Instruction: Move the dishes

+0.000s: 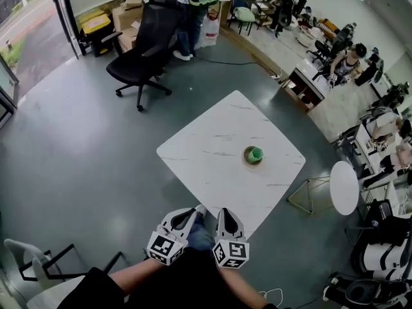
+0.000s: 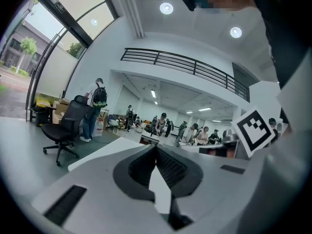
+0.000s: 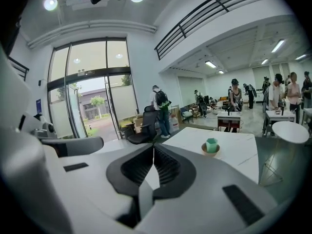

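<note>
A green cup (image 1: 255,152) stands on a small tan saucer (image 1: 248,158) near the right side of the white marble table (image 1: 212,147). The right gripper view shows the same cup (image 3: 211,145) and saucer (image 3: 210,152) ahead to the right. Both grippers hang at the table's near corner, well short of the dishes. My left gripper (image 1: 199,209) is shut and empty, its jaw tips touching (image 2: 156,146). My right gripper (image 1: 223,212) is also shut with nothing in it (image 3: 154,147).
A black office chair (image 1: 143,47) stands on the grey floor beyond the table. A small round white side table (image 1: 344,187) is at the right. A white chair (image 1: 29,262) sits at the lower left. People work at desks in the far right background.
</note>
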